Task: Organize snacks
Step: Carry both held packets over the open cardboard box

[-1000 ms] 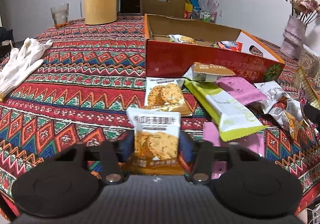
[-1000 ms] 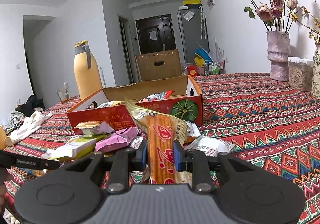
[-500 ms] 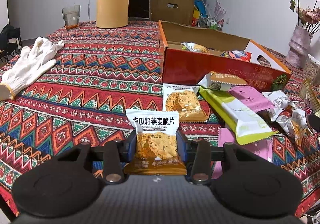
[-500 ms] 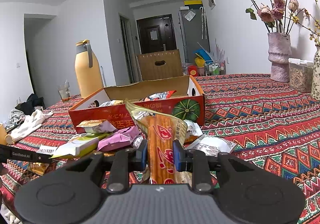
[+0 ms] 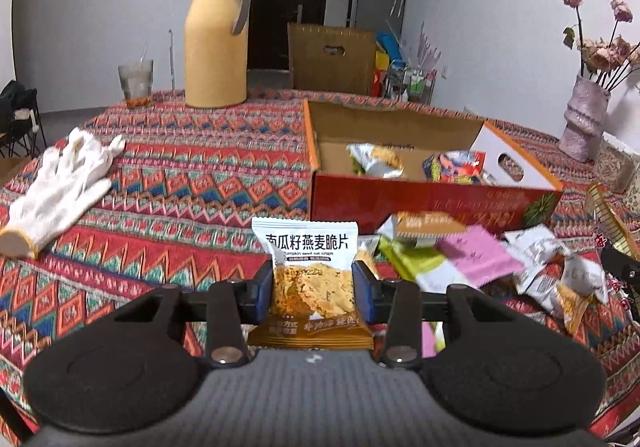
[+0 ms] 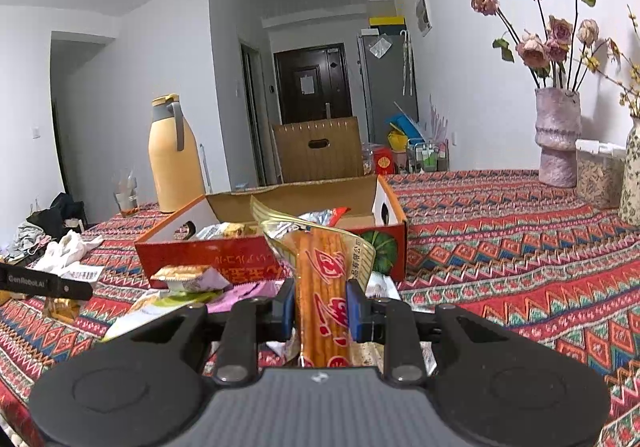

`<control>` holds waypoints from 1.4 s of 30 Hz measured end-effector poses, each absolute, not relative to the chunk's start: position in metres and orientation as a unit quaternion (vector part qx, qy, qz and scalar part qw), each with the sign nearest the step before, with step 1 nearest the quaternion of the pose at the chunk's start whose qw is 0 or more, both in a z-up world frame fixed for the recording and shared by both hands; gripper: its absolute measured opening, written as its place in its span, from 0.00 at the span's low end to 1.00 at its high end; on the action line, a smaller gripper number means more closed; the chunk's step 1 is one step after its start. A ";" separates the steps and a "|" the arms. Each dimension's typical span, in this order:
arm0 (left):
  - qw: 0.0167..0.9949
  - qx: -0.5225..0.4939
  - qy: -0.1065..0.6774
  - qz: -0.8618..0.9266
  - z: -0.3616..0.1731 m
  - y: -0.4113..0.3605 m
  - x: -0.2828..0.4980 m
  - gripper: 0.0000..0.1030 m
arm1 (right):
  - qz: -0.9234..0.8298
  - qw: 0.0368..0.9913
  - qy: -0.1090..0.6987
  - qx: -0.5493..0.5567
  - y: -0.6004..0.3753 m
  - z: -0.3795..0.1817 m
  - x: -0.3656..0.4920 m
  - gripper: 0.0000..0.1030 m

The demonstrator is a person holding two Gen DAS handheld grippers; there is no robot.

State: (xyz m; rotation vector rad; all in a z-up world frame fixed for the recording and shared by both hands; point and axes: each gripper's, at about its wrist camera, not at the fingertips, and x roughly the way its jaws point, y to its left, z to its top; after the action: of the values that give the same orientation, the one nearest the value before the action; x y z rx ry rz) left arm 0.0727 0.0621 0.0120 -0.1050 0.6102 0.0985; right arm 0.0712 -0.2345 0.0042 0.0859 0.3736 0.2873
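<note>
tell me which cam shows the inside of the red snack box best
The left wrist view: it looks down into the red cardboard box, showing its floor and the packets inside. The right wrist view sees the box from lower, mostly its front wall, with only packet tops showing.

Two low wrist views across the table (image 5: pixel 192 183); shared red box (image 5: pixel 420 199)

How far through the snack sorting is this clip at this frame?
Partly done. A few packets already lie inside the open red cardboard box. In hand: the left gripper is shut on a white-and-orange oat crisp packet, lifted off the patterned tablecloth; the right gripper is shut on a clear packet of orange sticks. Left: the green, pink and silver packets piled before the box.
</note>
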 end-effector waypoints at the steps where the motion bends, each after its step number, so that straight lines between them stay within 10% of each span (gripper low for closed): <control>1: 0.952 -0.051 0.297 0.048 0.015 0.061 0.074 0.40 | 0.141 0.972 0.183 0.042 -0.234 0.006 0.073 0.24; 42: 0.963 -0.067 0.253 0.055 0.070 0.042 0.242 0.40 | 0.143 0.976 0.163 -0.004 -0.183 0.063 0.257 0.24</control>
State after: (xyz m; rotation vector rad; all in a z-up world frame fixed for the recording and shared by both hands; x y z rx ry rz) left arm 0.2419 0.0418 0.0703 -0.1352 0.5129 0.1122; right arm 0.2571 -0.1827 0.0630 -0.0081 0.3294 0.2892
